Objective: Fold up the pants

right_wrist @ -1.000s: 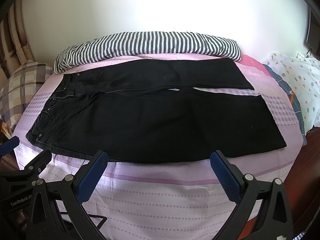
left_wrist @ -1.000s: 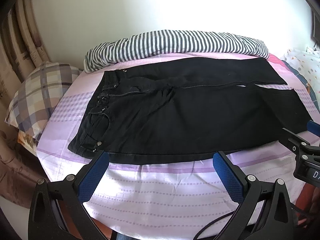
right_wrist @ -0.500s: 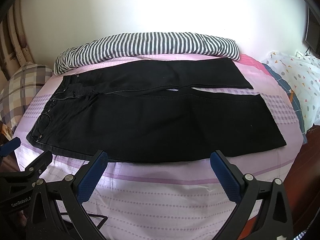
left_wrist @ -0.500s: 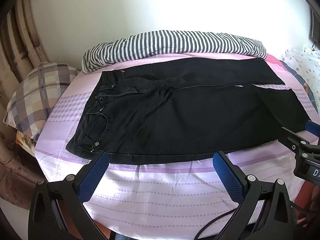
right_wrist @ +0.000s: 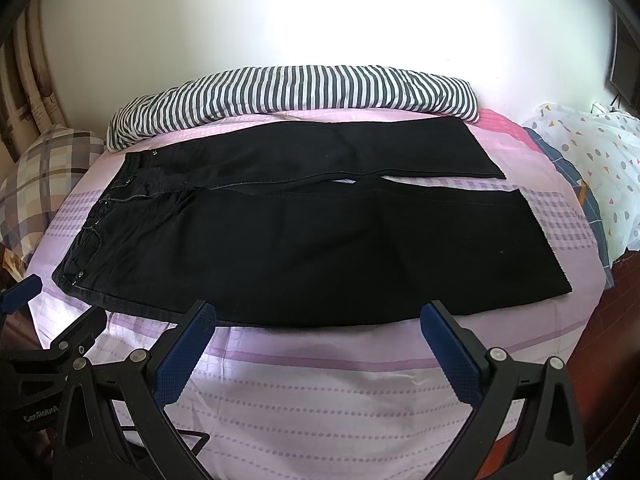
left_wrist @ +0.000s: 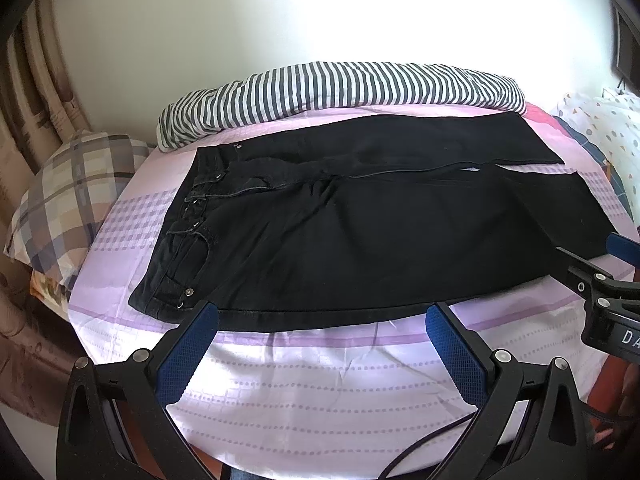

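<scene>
on the bed, black pants lie flat and spread out on the pink-and-lilac sheet, waistband to the left, leg hems to the right. both legs run side by side; the far leg sits just in front of a striped bolster that lies along the wall, the near leg's long edge faces the cameras. a thin sliver of sheet shows between the two legs toward the hem end; closer to the crotch they touch or overlap, hard to say which from here. fly and rivets visible at the waistband in the left wrist view, pants same layout there.

left hand-held gripper: blue-padded fingers spread wide, nothing between them, hovering over bare sheet just short of the pants' near edge, at the waistband end. left finger tip appears to overlap the hem line in the picture, but contact can't be confirmed.

right hand-held gripper: fingers also spread wide, empty, same hover just short of the near edge, more toward the middle-to-hem part of the leg.

each gripper shows at the edge of the other's view, so they sit side by side, near each other.

plaid pillow at the left end of the bed, apart from the waistband. white dotted bedding off the right end, past the hems.
</scene>
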`<action>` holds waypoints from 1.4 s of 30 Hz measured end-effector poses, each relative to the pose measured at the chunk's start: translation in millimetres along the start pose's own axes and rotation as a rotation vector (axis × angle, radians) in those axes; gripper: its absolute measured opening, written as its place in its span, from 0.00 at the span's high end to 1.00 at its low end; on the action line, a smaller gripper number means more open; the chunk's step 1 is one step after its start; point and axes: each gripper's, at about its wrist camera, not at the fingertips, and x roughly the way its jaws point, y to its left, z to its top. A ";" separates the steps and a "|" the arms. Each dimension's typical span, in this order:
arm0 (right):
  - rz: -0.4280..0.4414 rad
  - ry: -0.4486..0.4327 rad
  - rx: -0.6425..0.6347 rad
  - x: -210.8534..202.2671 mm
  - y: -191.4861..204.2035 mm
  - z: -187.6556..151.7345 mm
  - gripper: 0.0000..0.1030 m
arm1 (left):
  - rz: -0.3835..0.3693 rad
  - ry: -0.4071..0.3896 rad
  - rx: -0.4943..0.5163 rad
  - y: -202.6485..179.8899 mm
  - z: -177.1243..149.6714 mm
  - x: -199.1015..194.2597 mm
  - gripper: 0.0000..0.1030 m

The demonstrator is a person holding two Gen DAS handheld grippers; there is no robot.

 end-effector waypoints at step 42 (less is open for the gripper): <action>0.275 0.021 -0.228 46.4 10.0 155.2 0.20 | 0.085 -0.040 -0.104 146.4 122.8 51.2 0.28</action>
